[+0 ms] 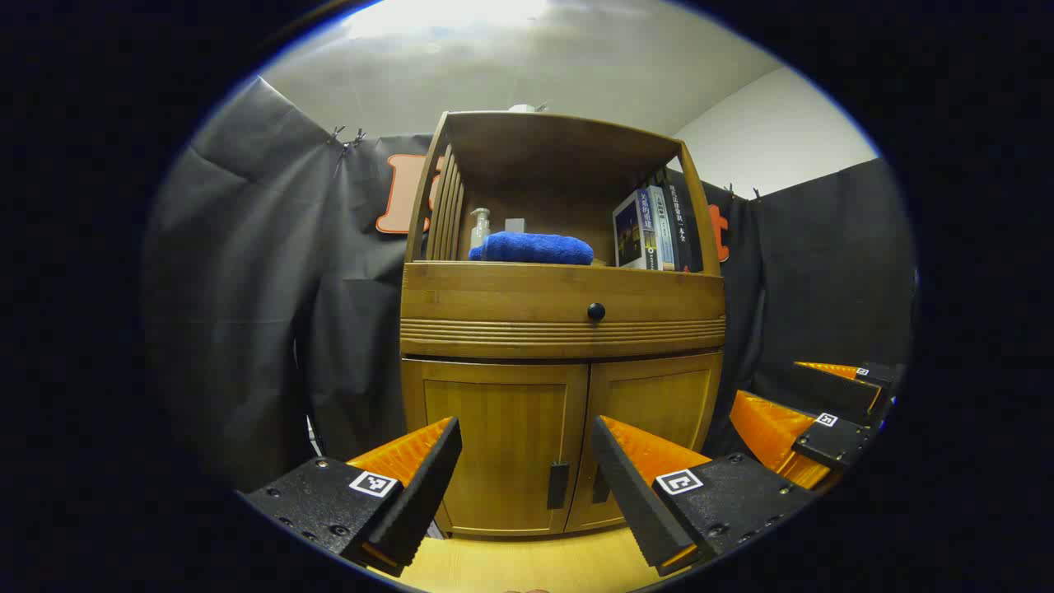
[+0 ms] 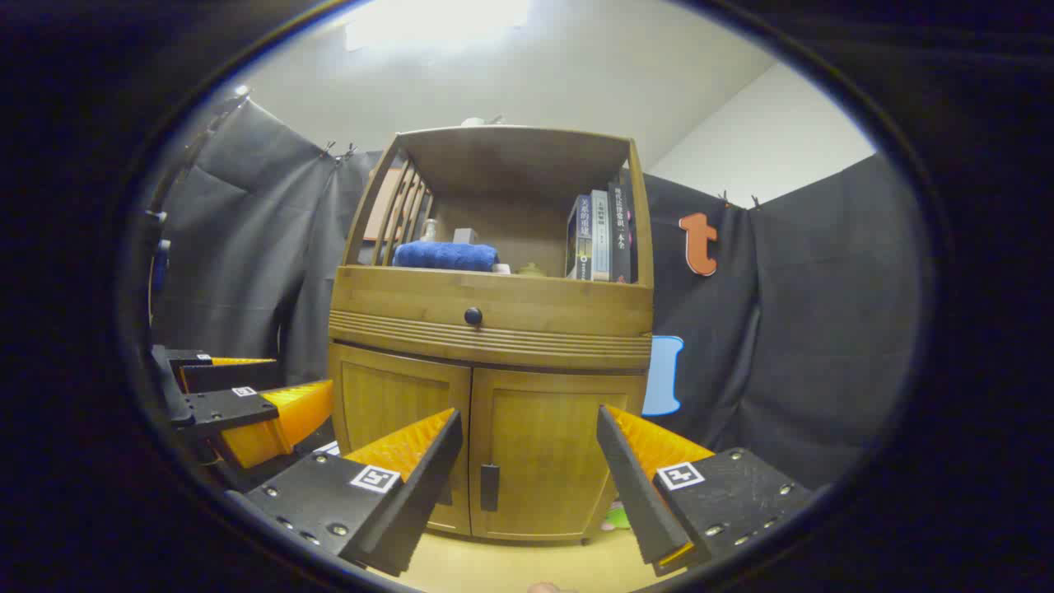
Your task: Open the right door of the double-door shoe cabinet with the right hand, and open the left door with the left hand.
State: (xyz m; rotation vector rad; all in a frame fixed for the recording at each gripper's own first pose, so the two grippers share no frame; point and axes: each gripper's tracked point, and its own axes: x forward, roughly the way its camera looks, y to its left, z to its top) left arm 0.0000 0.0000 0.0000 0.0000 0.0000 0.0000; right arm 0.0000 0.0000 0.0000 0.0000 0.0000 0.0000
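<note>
I hold the left gripper and right gripper both released, apart from the closed shoe cabinet doors.

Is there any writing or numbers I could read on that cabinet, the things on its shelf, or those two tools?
The books on the shelf: printed spines, too small and blurred to read.
The bottle: no legible text.
The left gripper and right gripper: square black-and-white pattern markers, no words.
The shoe cabinet: none.
</note>
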